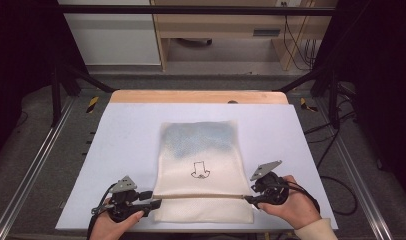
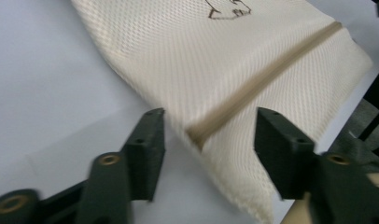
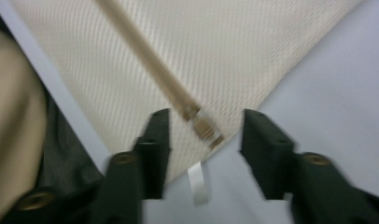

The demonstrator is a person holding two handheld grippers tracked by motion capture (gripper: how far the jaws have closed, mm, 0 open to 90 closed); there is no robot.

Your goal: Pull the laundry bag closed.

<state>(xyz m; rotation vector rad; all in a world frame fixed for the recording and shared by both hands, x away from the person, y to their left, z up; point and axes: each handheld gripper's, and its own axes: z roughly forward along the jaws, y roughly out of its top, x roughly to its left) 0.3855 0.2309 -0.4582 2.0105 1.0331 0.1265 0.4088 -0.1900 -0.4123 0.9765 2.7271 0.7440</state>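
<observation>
A cream mesh bag (image 1: pixel 201 170) lies flat on the white table, with a small black drawing (image 1: pixel 200 171) on it and a tan zipper line (image 1: pixel 201 196) across its near part. My left gripper (image 1: pixel 155 199) is at the bag's left edge, open, its jaws either side of the zipper's end (image 2: pixel 199 135). My right gripper (image 1: pixel 247 199) is at the bag's right edge, open, with the zipper's slider (image 3: pixel 204 127) between its jaws. Both grippers (image 2: pixel 208 135) (image 3: pixel 204 135) hold nothing. A white tag (image 3: pixel 197 183) sticks out under the bag's corner.
The white tabletop (image 1: pixel 126 140) sits on a wooden board (image 1: pixel 198 96) inside a black frame (image 1: pixel 191 10). Cables (image 1: pixel 331 150) run on the floor at the right. The table's near edge (image 1: pixel 191 231) is just behind both hands.
</observation>
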